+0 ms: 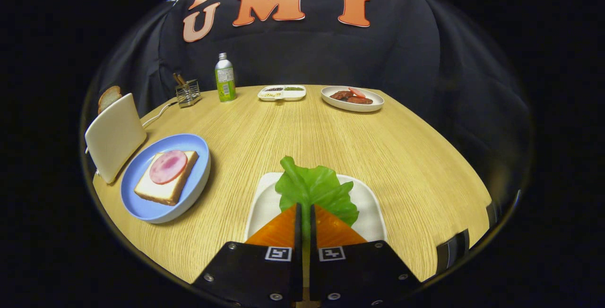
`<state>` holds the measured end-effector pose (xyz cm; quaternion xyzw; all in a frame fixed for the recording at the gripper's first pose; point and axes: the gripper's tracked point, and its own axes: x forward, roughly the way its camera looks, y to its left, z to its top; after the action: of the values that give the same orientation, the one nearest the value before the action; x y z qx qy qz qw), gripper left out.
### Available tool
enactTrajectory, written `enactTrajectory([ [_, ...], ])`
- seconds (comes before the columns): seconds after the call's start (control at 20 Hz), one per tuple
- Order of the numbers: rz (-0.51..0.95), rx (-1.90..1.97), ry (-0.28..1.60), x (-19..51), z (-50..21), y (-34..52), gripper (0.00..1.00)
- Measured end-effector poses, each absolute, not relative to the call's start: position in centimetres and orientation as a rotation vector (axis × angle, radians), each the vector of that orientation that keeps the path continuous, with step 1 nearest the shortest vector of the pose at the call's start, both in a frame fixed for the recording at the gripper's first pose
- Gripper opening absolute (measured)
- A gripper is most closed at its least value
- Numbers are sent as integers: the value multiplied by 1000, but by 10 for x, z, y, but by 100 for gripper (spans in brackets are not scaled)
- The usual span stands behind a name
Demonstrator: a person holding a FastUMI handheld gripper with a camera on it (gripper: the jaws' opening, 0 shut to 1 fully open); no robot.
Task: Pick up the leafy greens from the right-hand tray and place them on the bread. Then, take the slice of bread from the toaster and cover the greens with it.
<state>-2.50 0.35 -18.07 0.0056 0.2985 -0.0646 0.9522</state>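
Observation:
A green lettuce leaf (314, 190) stands up between my fingers, over the white tray (373, 216) just below them. My gripper (305, 209) is shut on the leaf's stem end. To the left, a blue plate (142, 204) holds a slice of white bread (165, 183) topped with a round pink slice of ham (168, 166). Further left stands a white toaster (113, 135) with a browned slice of bread (108, 98) poking out of its top.
At the back of the round wooden table (302, 128) are a green bottle (225, 79), a wire holder (187, 91), a divided white dish (281, 92) and a white plate of sausages (352, 98). A white cable (158, 112) runs from the toaster.

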Motion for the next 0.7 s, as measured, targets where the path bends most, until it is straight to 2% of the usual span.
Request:
enactTrajectory([
  [0.3, -132, -20, 556, -21, -150, 5, 1],
  [0.7, -63, -51, 467, -13, -95, 48, 1],
])
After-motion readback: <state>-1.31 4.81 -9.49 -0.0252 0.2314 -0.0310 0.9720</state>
